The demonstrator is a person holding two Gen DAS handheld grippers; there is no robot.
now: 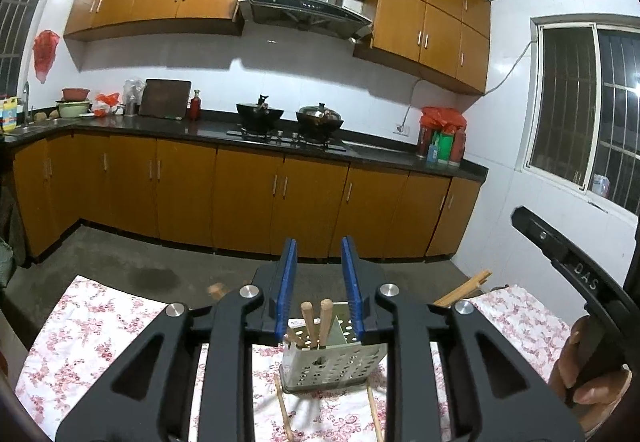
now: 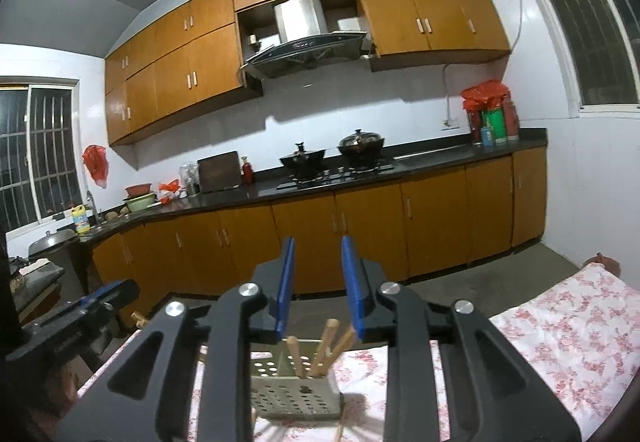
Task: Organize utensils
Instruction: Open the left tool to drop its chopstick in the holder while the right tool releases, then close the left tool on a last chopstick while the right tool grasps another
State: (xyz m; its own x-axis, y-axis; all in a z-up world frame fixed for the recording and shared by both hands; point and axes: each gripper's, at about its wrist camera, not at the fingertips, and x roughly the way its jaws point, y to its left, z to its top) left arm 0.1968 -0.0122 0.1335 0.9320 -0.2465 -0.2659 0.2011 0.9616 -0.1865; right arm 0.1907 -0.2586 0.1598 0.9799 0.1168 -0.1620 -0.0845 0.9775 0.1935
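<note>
Orange-brown kitchen cabinets [image 1: 248,194] and a dark countertop [image 1: 208,128] back a table under a pink floral cloth [image 1: 96,326], on which stands a perforated, square-sided metal utensil holder [image 1: 340,362]. Light wooden chopsticks [image 1: 316,322] stand inside the holder, leaning slightly, their rounded tops above its rim (the right wrist view shows at least three [image 2: 324,346]). More wooden sticks [image 1: 282,406] lie flat on the cloth just in front of the holder, partly hidden by the gripper frame.

Above and in front of the holder, the left gripper [image 1: 318,282] hovers with its blue-padded fingers [image 1: 286,282] spread apart and nothing between them. The right gripper [image 2: 318,282] hangs over the same holder from its other side, its blue fingers [image 2: 352,282] likewise apart and holding nothing. A hand [image 1: 588,370] grips the right tool's black handle at the edge of the left wrist view.

Behind the holder, across a bare concrete floor [image 1: 152,262], two dark woks [image 1: 260,116] sit on the gas hob, one under a metal lid. A stainless range hood [image 1: 308,2] hangs over them. Further along the counter from the hob stand bottles beneath a red plastic bag [image 1: 442,118].
</note>
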